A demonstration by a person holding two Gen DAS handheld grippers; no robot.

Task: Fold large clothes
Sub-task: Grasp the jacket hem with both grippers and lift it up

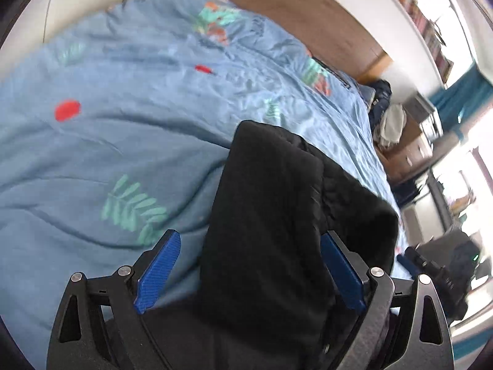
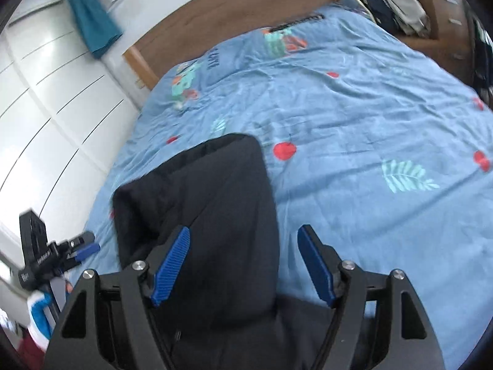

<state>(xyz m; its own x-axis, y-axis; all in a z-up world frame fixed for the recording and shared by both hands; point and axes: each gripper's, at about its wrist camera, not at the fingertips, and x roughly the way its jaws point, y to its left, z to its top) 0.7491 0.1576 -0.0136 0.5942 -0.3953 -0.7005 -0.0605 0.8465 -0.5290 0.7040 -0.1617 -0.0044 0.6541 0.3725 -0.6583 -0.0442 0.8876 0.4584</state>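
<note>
Garment [image 2: 215,215] lengthwise between open right gripper [image 2: 243,265] fingers.

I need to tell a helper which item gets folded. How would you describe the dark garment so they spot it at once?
Start from the big bed with the light blue duvet printed with red cherries and green leaves. On its near part lies the black garment, a thick, bulky dark piece, partly between the open jaws of both grippers. It is the only black, unpatterned thing on the blue cover; the other clothes sit heaped by the headboard.
</note>
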